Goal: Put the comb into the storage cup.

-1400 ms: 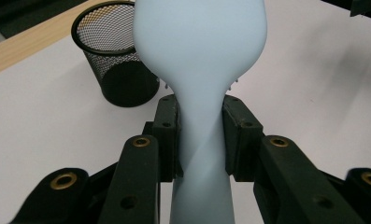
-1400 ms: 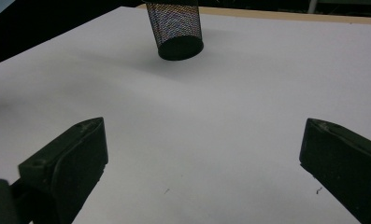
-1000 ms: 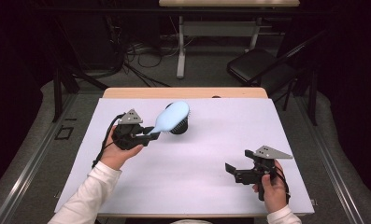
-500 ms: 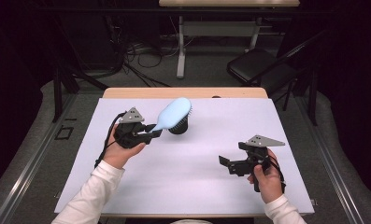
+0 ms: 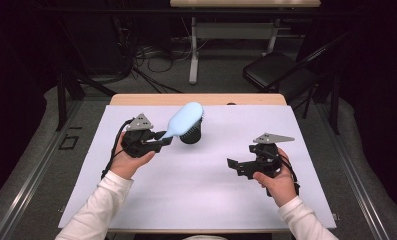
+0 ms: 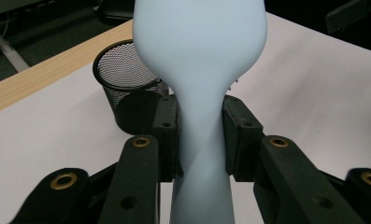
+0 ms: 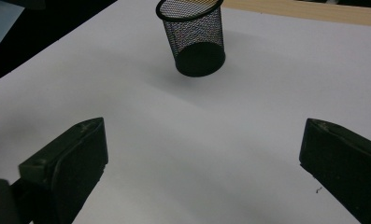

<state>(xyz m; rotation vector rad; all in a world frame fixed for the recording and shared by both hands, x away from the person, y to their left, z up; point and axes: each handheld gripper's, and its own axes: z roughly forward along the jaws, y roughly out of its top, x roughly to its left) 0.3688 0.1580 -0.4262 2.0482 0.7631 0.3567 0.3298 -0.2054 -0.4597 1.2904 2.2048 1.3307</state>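
Looking from the high view, the left claw clamps the handle of a pale blue plastic hairbrush, whose long axis rises away from the claw, its head above the black wire-mesh cup on the white worktop. The right claw hovers well apart, jaws spread and empty, so the left hand is nearer to the cup.

From the left gripper view, both pads press the narrow, smooth neck of the hairbrush; the cup stands just beyond, at left.

From the right gripper view, the cup stands upright and looks empty.
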